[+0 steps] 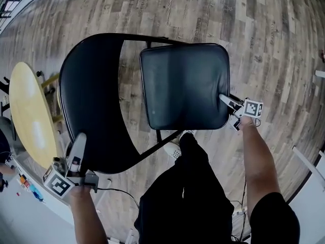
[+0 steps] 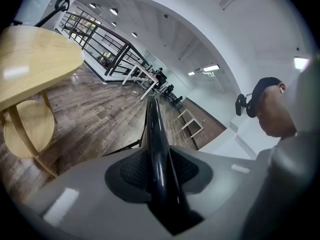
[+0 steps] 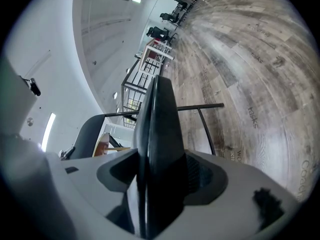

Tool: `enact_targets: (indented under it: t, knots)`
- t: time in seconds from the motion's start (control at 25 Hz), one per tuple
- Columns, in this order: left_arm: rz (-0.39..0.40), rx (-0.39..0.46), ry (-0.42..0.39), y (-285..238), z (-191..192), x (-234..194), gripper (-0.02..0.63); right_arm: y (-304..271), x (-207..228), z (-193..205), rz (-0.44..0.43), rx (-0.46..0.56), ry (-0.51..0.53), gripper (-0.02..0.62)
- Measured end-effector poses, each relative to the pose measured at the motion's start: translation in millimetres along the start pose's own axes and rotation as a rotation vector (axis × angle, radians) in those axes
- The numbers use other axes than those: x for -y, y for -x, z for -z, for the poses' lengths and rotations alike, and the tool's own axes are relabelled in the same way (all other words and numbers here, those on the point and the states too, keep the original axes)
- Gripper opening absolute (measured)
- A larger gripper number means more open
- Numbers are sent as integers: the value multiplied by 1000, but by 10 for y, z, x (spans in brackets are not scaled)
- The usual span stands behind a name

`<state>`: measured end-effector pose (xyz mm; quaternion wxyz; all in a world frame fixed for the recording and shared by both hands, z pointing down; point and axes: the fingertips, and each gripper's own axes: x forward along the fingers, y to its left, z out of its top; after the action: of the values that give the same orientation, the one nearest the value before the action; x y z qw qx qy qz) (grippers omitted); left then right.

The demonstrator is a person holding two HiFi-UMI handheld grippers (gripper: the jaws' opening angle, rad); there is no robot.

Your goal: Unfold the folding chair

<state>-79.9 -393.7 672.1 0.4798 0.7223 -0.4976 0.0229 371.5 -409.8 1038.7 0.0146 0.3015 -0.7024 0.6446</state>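
Note:
A black folding chair stands on the wood floor below me. Its curved backrest (image 1: 91,100) lies at the left and its padded seat (image 1: 185,85) at the right. My left gripper (image 1: 78,144) is shut on the backrest's near edge. In the left gripper view that thin black edge (image 2: 155,144) runs straight between the jaws of the left gripper (image 2: 159,184). My right gripper (image 1: 227,103) is closed on the seat's right near corner. In the right gripper view the thick seat edge (image 3: 160,129) fills the gap of the right gripper (image 3: 157,189).
A round pale wooden table (image 1: 28,116) stands close on the chair's left, with a wooden stool (image 2: 27,129) under it. The person's dark trouser leg and shoe (image 1: 175,149) are just behind the seat. A black railing (image 2: 100,39) and more furniture stand far off.

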Motion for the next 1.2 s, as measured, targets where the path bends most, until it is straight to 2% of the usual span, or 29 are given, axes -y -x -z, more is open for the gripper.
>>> enact_targets:
  t: [0.24, 0.52, 0.64, 0.72, 0.92, 1.12, 1.2]
  knots:
    - [52, -16, -1, -62, -9, 71, 114, -25, 62, -2, 14, 17, 1, 272]
    - [98, -20, 28, -106, 3, 139, 112, -36, -20, -44, -50, 10, 55, 275]
    - [100, -21, 28, -116, 12, 138, 112, -7, 92, 10, -12, 19, -13, 275]
    - [107, -20, 33, -134, 4, 176, 112, 8, 97, 23, 13, 24, -22, 275]
    - [78, -28, 5, -136, 13, 202, 103, 116, 62, -18, 102, 57, 11, 285]
    - [28, -32, -22, -144, 119, 131, 103, 421, 175, -40, 250, 93, 76, 285]
    - [-1, -29, -45, -177, 139, 99, 104, 560, 122, -74, 283, 106, 85, 285]
